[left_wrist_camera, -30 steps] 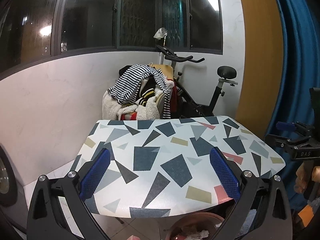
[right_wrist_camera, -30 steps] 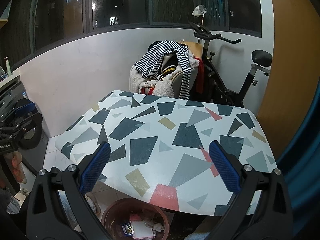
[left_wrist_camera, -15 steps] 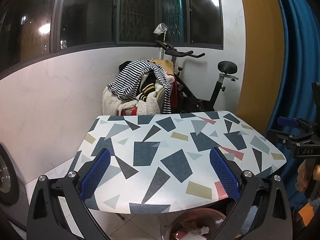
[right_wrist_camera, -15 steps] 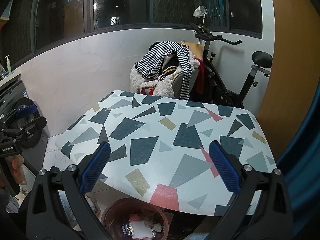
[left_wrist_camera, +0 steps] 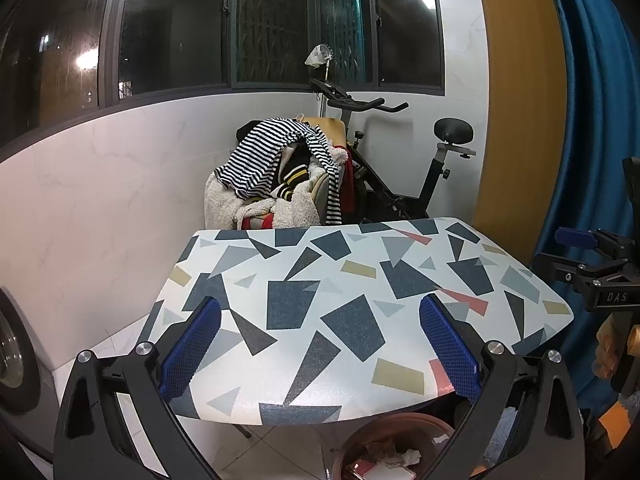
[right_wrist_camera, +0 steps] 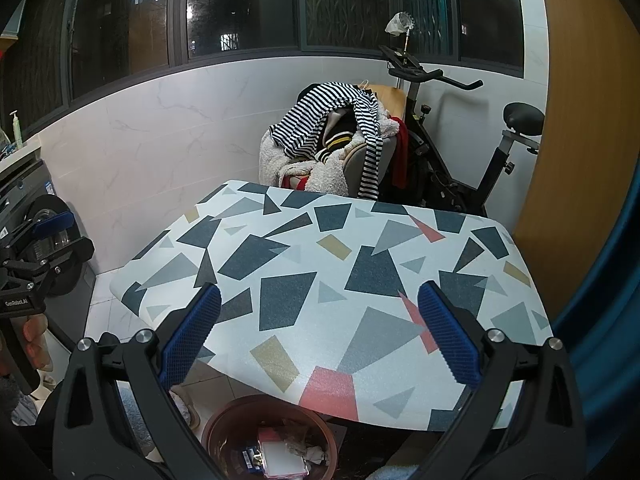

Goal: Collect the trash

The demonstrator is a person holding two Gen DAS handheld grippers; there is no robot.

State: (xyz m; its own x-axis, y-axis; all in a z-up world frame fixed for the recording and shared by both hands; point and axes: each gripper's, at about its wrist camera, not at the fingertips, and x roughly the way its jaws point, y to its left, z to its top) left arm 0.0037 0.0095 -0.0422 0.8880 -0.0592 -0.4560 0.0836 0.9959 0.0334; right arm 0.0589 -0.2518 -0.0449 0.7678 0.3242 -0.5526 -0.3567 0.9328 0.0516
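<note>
A table with a geometric patterned top stands in front of me; I see nothing lying on it. It also shows in the right wrist view. A brown bin with paper scraps and wrappers sits on the floor under the table's near edge, also in the left wrist view. My left gripper is open and empty, held above the near edge. My right gripper is open and empty too. Each gripper shows at the side of the other's view, the right gripper and the left gripper.
A chair piled with clothes, striped shirt on top, stands behind the table. An exercise bike is at the back right. A washing machine is at the left. A blue curtain hangs at the right.
Both grippers have drawn back and up a little from the table, so more of the bin shows in the left wrist view. Both stay open.
</note>
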